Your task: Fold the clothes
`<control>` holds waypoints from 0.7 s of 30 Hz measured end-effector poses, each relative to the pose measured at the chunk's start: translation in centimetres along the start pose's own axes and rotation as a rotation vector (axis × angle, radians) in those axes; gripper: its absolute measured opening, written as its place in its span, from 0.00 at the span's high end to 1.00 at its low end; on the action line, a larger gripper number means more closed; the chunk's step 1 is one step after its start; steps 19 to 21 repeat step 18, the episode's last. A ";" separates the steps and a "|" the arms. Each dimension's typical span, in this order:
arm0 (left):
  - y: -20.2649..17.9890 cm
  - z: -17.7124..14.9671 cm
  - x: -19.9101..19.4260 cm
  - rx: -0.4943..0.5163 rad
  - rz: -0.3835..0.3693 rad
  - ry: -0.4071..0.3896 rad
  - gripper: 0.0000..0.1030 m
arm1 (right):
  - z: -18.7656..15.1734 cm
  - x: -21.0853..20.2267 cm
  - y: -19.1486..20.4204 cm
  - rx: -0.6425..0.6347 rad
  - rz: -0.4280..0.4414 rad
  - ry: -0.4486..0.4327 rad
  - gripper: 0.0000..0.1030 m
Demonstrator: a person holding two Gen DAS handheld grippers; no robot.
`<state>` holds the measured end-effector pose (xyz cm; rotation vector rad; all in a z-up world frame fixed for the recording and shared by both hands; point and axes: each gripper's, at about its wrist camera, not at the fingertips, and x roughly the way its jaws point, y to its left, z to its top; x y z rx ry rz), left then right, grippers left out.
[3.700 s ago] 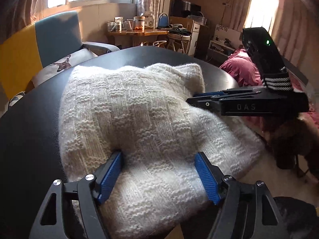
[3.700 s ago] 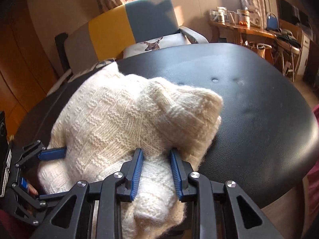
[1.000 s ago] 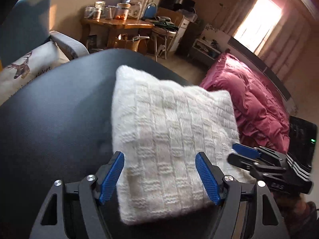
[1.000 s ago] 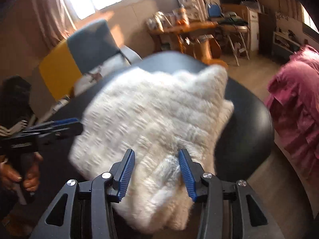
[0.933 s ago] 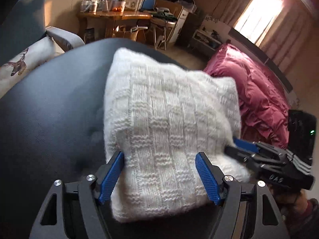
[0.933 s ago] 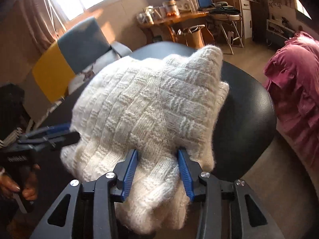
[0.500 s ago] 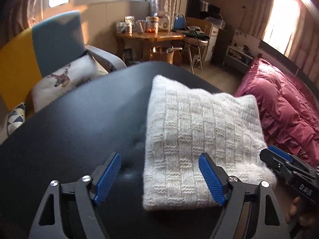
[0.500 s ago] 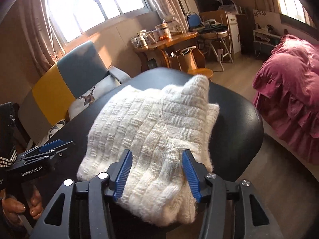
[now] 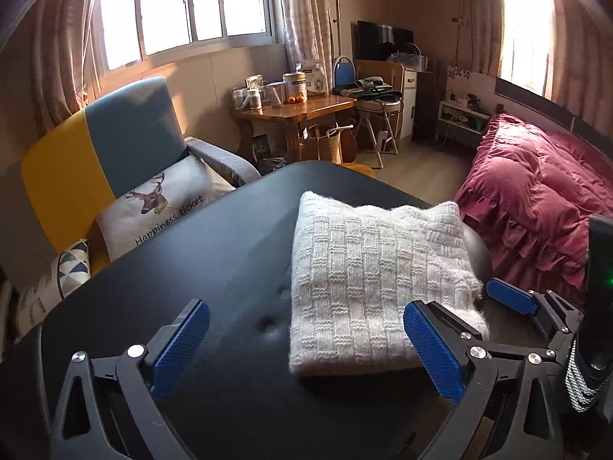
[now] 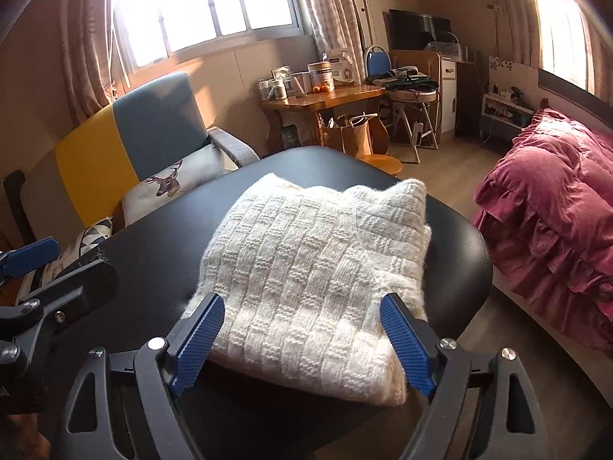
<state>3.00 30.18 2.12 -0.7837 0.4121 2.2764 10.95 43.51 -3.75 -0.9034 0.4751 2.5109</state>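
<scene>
The white sweater (image 10: 310, 280) lies folded in a neat square on the black desk (image 9: 199, 268), near its right edge. The left tool (image 9: 302, 349) and right tool (image 10: 302, 341) are both spread wide and hold nothing. The folding looks done. Next, maybe pat it flat.

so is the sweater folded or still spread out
Folded: the sweater lies as a compact squared stack on the black table, layered edges visible at its near corner, and neither open gripper touches it.
</scene>
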 end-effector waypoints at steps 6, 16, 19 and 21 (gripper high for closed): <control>0.1 0.2 -1.0 -0.021 -0.048 -0.016 0.01 | -0.4 0.0 0.5 -0.023 0.006 0.020 0.17; 0.7 -0.4 -0.8 -0.067 -0.045 -0.020 0.01 | -0.7 0.6 0.4 -0.034 -0.008 0.042 0.17; 0.7 -0.5 -0.7 -0.058 -0.031 -0.020 0.01 | -0.6 0.5 0.4 -0.036 -0.016 0.036 0.17; 0.7 -0.5 -0.7 -0.058 -0.031 -0.020 0.01 | -0.6 0.5 0.4 -0.036 -0.016 0.036 0.17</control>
